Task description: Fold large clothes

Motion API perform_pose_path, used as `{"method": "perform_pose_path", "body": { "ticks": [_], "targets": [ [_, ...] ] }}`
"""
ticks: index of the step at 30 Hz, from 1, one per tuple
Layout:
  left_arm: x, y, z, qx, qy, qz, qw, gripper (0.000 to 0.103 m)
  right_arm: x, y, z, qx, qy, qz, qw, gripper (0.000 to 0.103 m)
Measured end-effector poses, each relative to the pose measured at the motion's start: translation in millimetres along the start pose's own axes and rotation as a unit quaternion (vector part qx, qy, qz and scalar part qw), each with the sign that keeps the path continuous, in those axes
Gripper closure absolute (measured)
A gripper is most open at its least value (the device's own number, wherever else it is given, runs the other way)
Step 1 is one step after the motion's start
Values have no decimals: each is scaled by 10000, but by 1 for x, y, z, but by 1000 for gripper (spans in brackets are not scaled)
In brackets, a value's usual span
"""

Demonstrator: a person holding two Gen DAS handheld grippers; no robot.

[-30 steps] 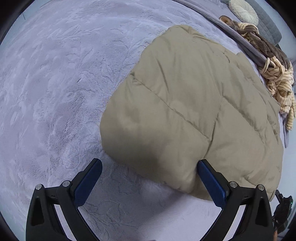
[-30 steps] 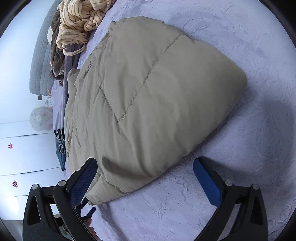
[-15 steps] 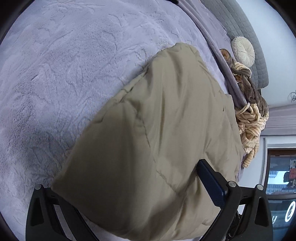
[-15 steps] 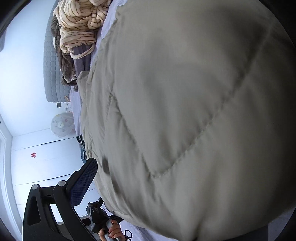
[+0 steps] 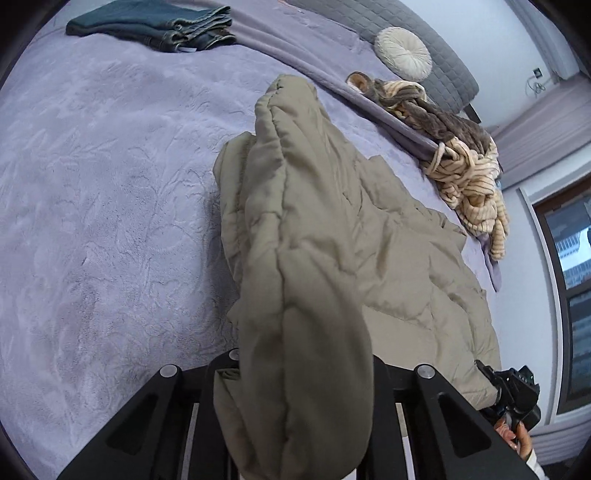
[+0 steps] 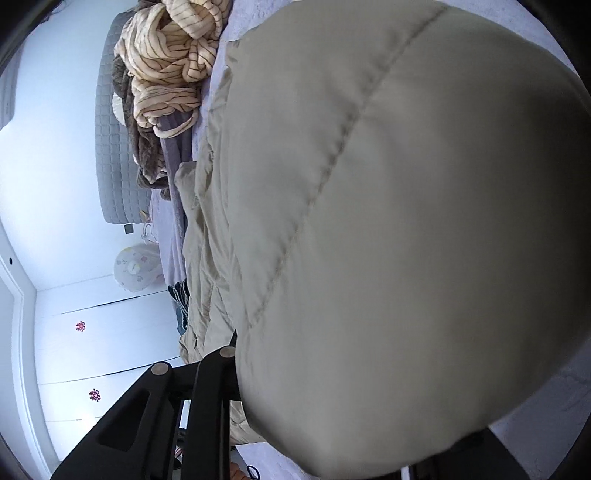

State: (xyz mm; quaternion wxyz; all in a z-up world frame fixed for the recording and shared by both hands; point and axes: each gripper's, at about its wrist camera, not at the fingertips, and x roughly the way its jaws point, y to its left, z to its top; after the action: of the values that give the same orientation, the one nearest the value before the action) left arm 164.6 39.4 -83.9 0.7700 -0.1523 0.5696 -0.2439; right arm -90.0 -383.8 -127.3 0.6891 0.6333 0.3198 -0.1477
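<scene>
Both the left gripper and right gripper were clenched on the padded jacket, jeans at eleven o'clock.

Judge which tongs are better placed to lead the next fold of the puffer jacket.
Left, tentatively. The left tongs pinch a lifted edge of the khaki puffer jacket, with purple bedspread visible beyond. The right tongs also seem shut on it, but the padding blocks most of that view.

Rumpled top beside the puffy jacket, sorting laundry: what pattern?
Cream with thin brown stripes; right wrist view.
</scene>
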Motion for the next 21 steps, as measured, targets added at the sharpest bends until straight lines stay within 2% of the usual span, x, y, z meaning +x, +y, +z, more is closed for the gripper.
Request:
{"method": "perform_pose_path", "body": {
  "ticks": [7,13,16,19,21],
  "targets": [
    [-42,12,-33,539,267,-90,9981,82,-35,-6,-46,-160,1,-172,9997,79],
    [-80,30,-88,661,489,-15,9966,82,-67,-26,-93,-194,187,-403,9988,79],
    [-92,43,-126,619,728,139,9953,82,-84,-46,-118,-134,321,-466,9983,79],
    [-97,56,-164,637,983,483,9919,82,-95,-66,-138,-45,469,-500,9976,79],
    [-97,63,-180,530,1031,588,9915,79,-101,-79,-147,-51,566,-563,9968,78]
  ]
}}
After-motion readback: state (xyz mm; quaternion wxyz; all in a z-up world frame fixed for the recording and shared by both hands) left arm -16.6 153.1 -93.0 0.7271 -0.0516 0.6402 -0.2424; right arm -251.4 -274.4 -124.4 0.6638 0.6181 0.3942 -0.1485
